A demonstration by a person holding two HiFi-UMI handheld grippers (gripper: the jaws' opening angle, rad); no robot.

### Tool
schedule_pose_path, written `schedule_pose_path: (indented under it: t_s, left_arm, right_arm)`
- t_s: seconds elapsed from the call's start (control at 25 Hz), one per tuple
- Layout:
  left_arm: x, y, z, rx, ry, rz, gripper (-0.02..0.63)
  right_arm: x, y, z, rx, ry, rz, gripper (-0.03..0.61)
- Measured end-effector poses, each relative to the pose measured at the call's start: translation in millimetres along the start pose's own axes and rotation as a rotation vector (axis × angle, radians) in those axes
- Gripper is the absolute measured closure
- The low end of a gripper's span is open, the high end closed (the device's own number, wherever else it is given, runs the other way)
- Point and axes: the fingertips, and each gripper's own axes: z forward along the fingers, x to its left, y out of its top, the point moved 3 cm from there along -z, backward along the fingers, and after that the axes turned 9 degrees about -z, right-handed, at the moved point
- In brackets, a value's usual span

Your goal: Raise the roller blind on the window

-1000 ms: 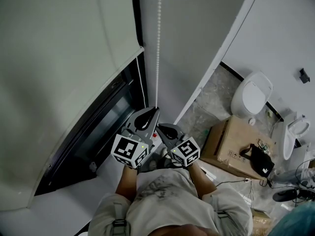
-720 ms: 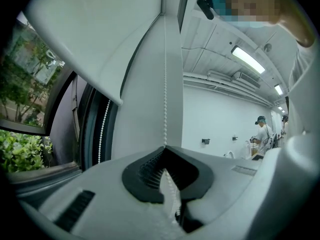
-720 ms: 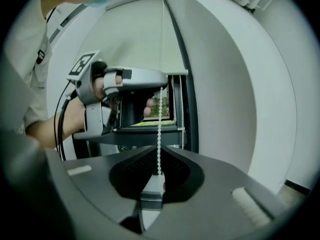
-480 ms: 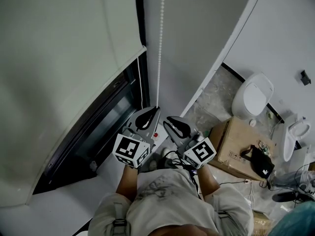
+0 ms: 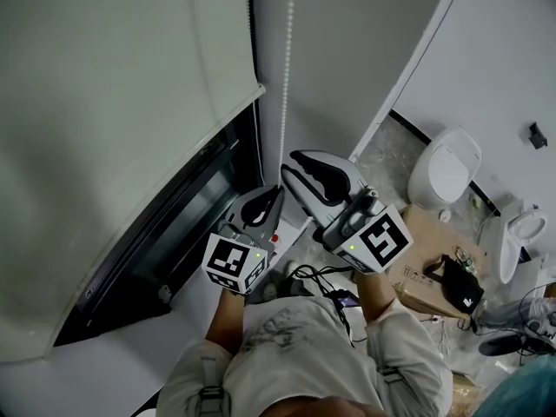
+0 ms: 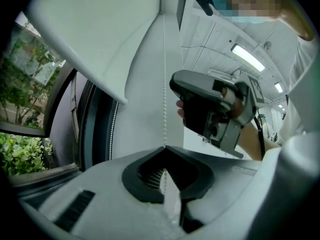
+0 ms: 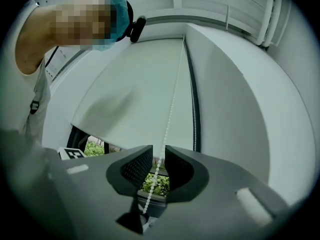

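At the far left hangs the roller blind [image 5: 122, 129]. Its bottom bar sits partway down the window [image 5: 182, 224], with dark glass showing below it. Just right of the frame runs the bead chain [image 5: 283, 85], a thin white string of small beads dropping straight along the wall. My left tongs [image 5: 276, 191] are clenched on that chain low down, the tips met around it. My right tongs [image 5: 289, 165] sit just above on the chain and are released, so the chain threads the narrow gap between the jaws without being pinched. I judge the chain light and limp, with slick beads that could slip through a loose grip. I'd close squarely across it and pull along its line, not sideways. The blind fabric looks soft, so I'd leave it alone and work only the chain.
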Motion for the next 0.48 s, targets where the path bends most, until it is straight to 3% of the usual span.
schedule_pose_path:
  t_s: [0.2, 0.32, 0.48]
  left_arm:
    - [-3.7, 0.2, -1.2, 0.0, -0.008, -0.001, 0.603]
    - [-5.7, 0.4, -1.3, -0.002, -0.012, -0.002, 0.603]
    - [-3.4, 0.8, -2.6, -0.008, -0.017, -0.005, 0.603]
  right_arm:
    - [-7.8, 4.8, 16.3, 0.005, 0.006, 0.002, 0.491]
    - [-7.9, 5.0, 19.2, 0.005, 0.01, 0.018, 0.558]
    - [-7.4, 3.3, 18.0, -0.014, 0.011, 0.053, 0.566]
